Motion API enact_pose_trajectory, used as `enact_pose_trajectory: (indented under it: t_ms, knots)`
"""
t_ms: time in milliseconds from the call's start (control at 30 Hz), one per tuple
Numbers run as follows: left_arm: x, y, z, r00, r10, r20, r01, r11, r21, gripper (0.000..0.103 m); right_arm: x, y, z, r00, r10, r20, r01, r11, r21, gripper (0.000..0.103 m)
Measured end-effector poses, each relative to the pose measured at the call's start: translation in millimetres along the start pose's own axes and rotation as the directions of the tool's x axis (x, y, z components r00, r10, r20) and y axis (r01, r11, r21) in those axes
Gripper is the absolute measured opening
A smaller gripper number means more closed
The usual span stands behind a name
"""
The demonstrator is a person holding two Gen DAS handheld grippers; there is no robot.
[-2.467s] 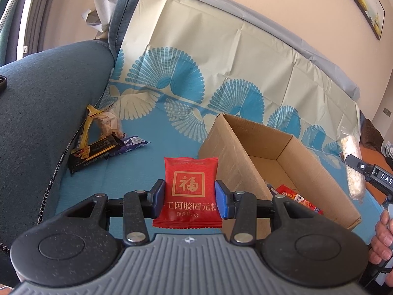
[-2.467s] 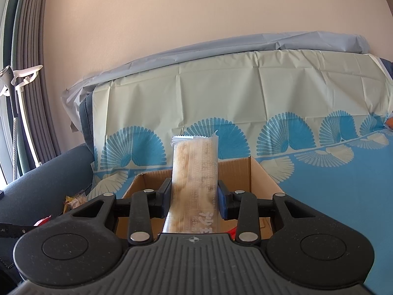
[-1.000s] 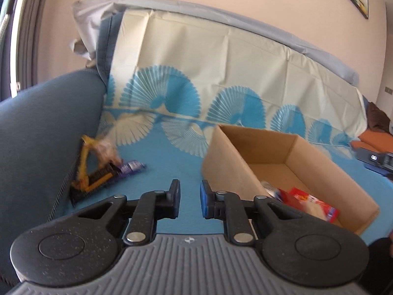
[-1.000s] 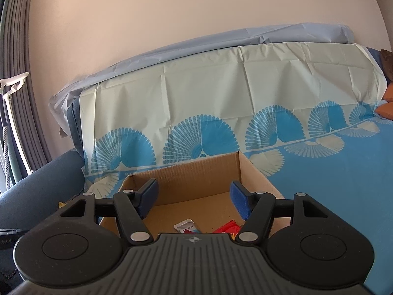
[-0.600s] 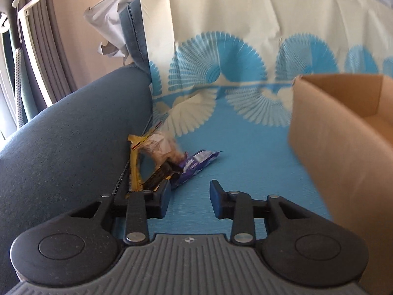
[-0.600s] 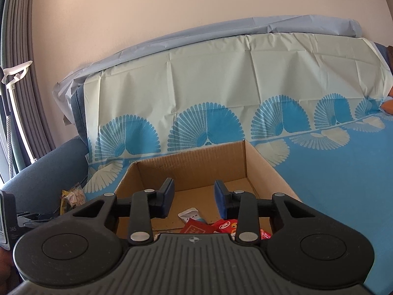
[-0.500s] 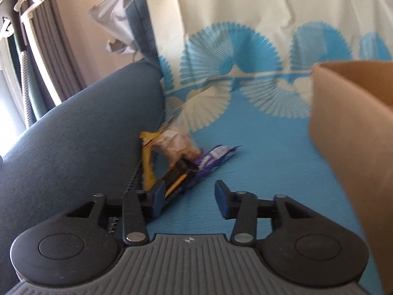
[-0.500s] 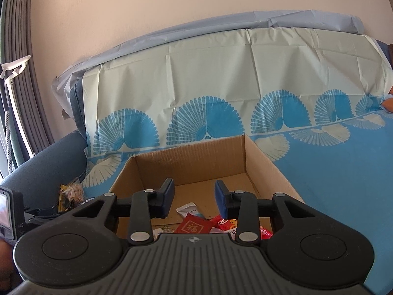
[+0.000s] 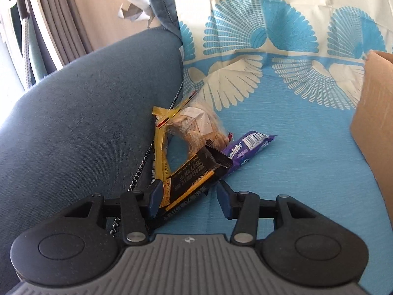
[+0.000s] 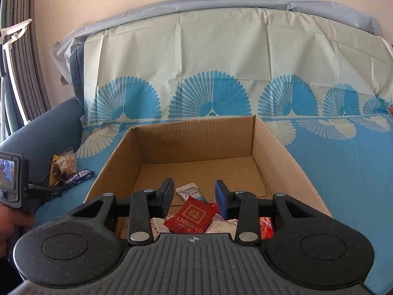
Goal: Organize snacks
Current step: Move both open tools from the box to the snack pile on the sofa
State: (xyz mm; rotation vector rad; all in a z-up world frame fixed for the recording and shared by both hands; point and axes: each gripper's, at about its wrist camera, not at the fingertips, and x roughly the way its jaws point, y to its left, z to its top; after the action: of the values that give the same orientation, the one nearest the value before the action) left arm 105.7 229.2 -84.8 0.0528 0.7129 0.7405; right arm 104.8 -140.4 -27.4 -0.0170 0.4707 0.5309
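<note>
My left gripper is open, its fingers on either side of the near end of a black and gold snack bar. The bar lies in a pile against the sofa arm with a yellow packet, a clear bag of biscuits and a purple bar. My right gripper is open and empty over the near part of the cardboard box. In the box lie a red packet, a white sachet and other wrapped snacks. The pile also shows in the right wrist view.
The blue sofa arm rises left of the pile. The box's side wall stands at the right in the left wrist view. A blue and cream patterned cover drapes the seat and backrest. The left hand-held unit shows at left.
Both grippers let go of their snacks into the box. My left gripper swung left and closed in on the pile, now straddling the black bar. My right gripper moved over the box.
</note>
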Motion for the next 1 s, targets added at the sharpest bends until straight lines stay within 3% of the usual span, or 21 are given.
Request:
enact_pose_trajectory:
  t_ms: [133, 367, 400, 467, 500, 667, 767, 933, 1000]
  knots:
    - [6.0, 5.2, 2.3, 0.999, -0.026, -0.018, 0.025, 0.999, -0.046, 0.053, 8.9, 0.4, 3.5, 0.999, -0.011, -0.034, 0.011, 1.000, 0.000, 0.046]
    - [7.4, 18.1, 3.8, 0.998, -0.049, -0.041, 0.044, 0.993, -0.109, 0.032, 21.5, 12.8, 9.7, 0.998, 0.010, -0.064, -0.011, 1.000, -0.006, 0.046]
    - [6.2, 20.9, 4.2, 0.998, -0.051, -0.037, 0.046, 0.991, -0.124, 0.026, 23.1, 15.1, 12.9, 0.998, 0.018, -0.061, -0.018, 1.000, 0.005, 0.046]
    - [3.6, 27.4, 4.8, 0.998, -0.055, -0.035, 0.048, 0.986, -0.160, 0.006, 26.9, 24.4, 21.6, 0.998, 0.036, -0.049, -0.035, 0.999, 0.011, 0.048]
    - [2.2, 30.4, 5.2, 0.998, -0.060, -0.034, 0.053, 0.982, -0.179, 0.003, 29.7, 31.6, 27.6, 0.998, 0.047, -0.042, -0.046, 0.999, 0.007, 0.050]
    - [-9.1, 45.6, 7.0, 0.996, -0.087, 0.003, 0.085, 0.958, -0.275, 0.000, 47.0, 80.0, 68.3, 0.988, 0.153, -0.006, -0.153, 0.987, -0.047, 0.059]
    - [-20.2, 58.1, 1.9, 0.986, -0.168, 0.004, 0.156, 0.908, -0.389, 0.000, 60.7, 114.5, 92.2, 0.973, 0.230, -0.004, -0.230, 0.969, -0.087, 0.065]
    - [-33.5, 79.3, -17.3, 0.960, -0.280, 0.010, 0.225, 0.751, -0.621, 0.000, 90.9, 172.3, 115.6, 0.939, 0.340, -0.054, -0.345, 0.927, -0.148, 0.074]
    - [-30.2, 82.9, -24.6, 0.958, -0.287, -0.022, 0.195, 0.702, -0.685, 0.000, 105.1, 192.9, 116.0, 0.926, 0.368, -0.089, -0.378, 0.912, -0.158, 0.078]
